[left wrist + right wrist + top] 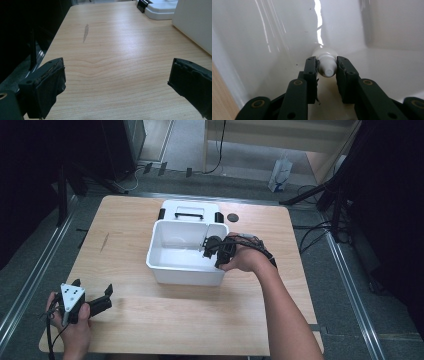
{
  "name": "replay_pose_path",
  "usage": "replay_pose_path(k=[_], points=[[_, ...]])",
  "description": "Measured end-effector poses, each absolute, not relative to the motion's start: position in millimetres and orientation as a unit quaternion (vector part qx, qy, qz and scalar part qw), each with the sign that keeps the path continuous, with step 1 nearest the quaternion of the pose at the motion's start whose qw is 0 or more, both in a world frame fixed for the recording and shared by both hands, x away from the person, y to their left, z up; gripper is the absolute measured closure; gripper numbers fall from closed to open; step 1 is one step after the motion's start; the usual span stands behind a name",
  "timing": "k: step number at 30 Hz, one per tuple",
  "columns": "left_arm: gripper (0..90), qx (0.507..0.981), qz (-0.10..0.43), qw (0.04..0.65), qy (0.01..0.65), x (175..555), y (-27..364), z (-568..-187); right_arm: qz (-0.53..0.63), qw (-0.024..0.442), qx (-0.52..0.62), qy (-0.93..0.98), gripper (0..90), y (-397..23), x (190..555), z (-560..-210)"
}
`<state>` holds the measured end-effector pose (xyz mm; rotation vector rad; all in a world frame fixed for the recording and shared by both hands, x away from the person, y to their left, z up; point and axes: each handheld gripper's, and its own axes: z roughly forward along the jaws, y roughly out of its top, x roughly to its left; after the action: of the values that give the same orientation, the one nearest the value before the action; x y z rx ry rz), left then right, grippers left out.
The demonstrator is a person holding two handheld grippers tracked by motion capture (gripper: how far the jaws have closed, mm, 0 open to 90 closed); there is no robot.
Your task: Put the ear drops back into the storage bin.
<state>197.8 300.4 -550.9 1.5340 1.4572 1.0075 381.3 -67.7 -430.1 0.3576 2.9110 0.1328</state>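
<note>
A white plastic bin (pixel 165 270) stands open in the middle of the wooden table. My right gripper (pixel 207 249) reaches over the bin's right rim and down inside it. In the right gripper view that gripper (pixel 327 67) is shut on a small white bottle (pixel 327 66), holding it by its cap end just above the bin's floor (pixel 387 70). My left gripper (pixel 92 292) rests low at the table's front left corner, far from the bin. Its jaws stand wide apart over bare wood in the left gripper view, the gripper (pixel 117 75) open and holding nothing.
The bin's white lid (pixel 190 211) with a black handle and clips lies flat behind the bin; its corner (pixel 160 10) appears in the left gripper view. A small dark round disc (pixel 232 217) lies right of the lid. A grey smear (pixel 85 32) marks the wood.
</note>
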Motion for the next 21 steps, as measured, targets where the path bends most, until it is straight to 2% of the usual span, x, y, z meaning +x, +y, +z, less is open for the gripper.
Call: replay_pose_path(k=[10, 21], points=[[1.4, 0.604, 0.396, 0.388, 0.573, 197.8, 300.5, -550.9, 0.044, 0.089, 0.136, 0.986, 71.1, -66.4, 385.1, -433.1], [1.4, 0.604, 0.396, 0.388, 0.573, 198.0, 300.3, -551.0, 0.063, 0.097, 0.147, 0.982, 63.2, -69.3, 385.0, -426.0]])
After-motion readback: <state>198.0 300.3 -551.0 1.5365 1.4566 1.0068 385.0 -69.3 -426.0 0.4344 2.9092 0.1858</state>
